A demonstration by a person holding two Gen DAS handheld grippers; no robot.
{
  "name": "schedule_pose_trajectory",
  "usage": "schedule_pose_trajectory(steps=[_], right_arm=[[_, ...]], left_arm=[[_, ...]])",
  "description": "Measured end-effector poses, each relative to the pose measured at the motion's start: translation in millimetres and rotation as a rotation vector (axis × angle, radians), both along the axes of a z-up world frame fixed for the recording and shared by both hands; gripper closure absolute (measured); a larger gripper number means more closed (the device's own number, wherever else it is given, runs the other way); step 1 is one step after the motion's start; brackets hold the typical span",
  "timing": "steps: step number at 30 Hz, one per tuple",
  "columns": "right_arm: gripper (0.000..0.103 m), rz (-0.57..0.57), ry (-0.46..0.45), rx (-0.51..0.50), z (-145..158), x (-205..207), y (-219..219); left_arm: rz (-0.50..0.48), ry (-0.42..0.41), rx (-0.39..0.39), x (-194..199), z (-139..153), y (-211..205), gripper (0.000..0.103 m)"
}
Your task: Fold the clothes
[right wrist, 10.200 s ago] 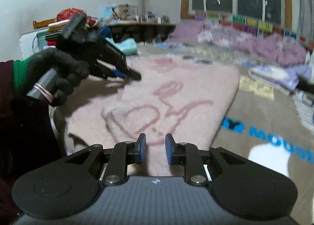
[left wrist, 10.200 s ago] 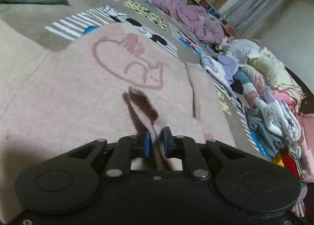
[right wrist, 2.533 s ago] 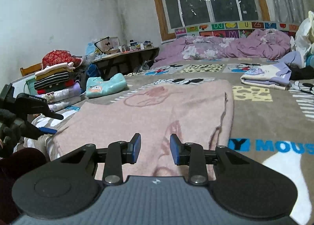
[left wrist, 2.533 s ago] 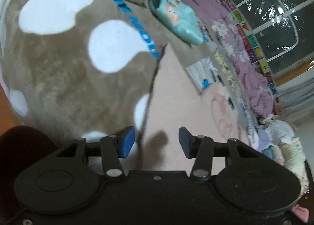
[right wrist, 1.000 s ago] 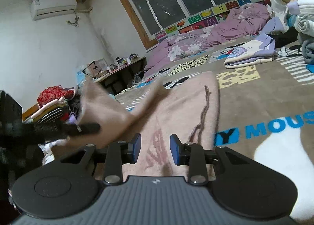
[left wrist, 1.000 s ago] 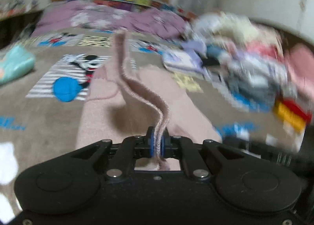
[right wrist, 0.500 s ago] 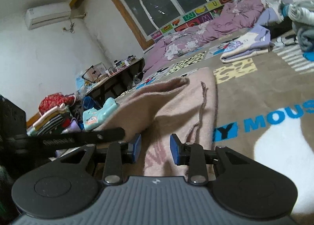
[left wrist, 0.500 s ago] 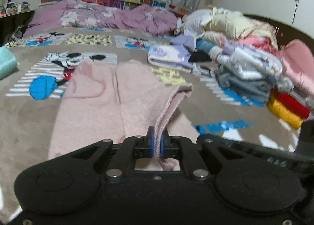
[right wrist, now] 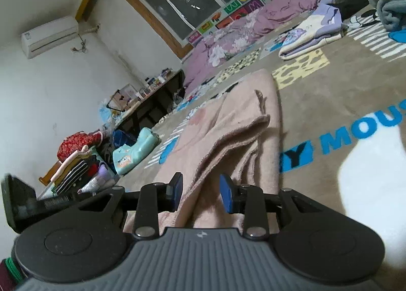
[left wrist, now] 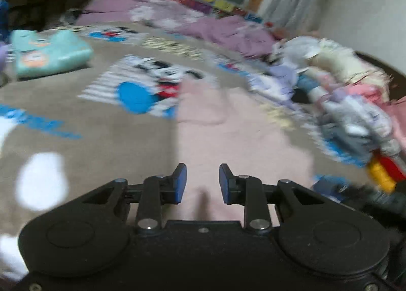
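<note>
A pink fleece garment (left wrist: 228, 123) lies on the brown cartoon blanket (left wrist: 76, 123), folded over lengthwise. My left gripper (left wrist: 202, 183) is open and empty, just above its near end. In the right wrist view the garment (right wrist: 228, 133) shows a folded flap on top, whose near edge runs between my fingers. My right gripper (right wrist: 201, 193) is open over that near edge. The left gripper's body (right wrist: 38, 204) shows at the left of the right wrist view.
A folded teal garment (left wrist: 50, 54) lies at the far left on the blanket. A heap of clothes (left wrist: 355, 108) lines the right side. A purple duvet (right wrist: 253, 27) lies under the window. A folded white and purple garment (right wrist: 312, 37) lies beyond the pink one.
My left gripper has opened and let go of the pink garment's edge. The carried side now lies folded over the garment. My right gripper stays open.
</note>
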State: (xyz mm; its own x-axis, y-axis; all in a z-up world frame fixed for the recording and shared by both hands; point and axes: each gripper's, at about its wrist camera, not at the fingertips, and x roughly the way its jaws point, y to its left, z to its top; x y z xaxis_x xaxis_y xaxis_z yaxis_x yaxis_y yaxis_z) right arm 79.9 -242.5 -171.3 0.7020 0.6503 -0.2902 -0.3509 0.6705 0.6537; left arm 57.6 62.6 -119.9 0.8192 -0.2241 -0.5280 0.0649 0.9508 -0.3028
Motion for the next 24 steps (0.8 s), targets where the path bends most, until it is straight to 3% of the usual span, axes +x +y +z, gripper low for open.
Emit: schedule_pose_trajectory(steps=[7, 11, 14, 16, 17, 24], right_arm=[[0.067, -0.001, 0.067, -0.083, 7, 13, 25], [0.059, -0.032, 0.089, -0.122, 11, 20, 37], [0.059, -0.055, 0.112, -0.104, 9, 28, 40], [0.076, -0.070, 0.129, -0.087, 6, 33, 40], [0.095, -0.077, 0.137, -0.078, 5, 36, 41], [0.096, -0.104, 0.083, -0.054, 24, 37, 38]], left_arm=[[-0.099, -0.006, 0.022, -17, -7, 0, 0.078], [-0.172, -0.020, 0.023, -19, -13, -5, 0.078], [-0.224, -0.021, 0.028, -19, -17, -11, 0.078], [-0.254, -0.014, 0.031, -17, -21, -15, 0.078], [-0.275, -0.004, 0.037, -16, -23, -18, 0.078], [-0.424, 0.032, 0.147, -21, -32, -49, 0.078]])
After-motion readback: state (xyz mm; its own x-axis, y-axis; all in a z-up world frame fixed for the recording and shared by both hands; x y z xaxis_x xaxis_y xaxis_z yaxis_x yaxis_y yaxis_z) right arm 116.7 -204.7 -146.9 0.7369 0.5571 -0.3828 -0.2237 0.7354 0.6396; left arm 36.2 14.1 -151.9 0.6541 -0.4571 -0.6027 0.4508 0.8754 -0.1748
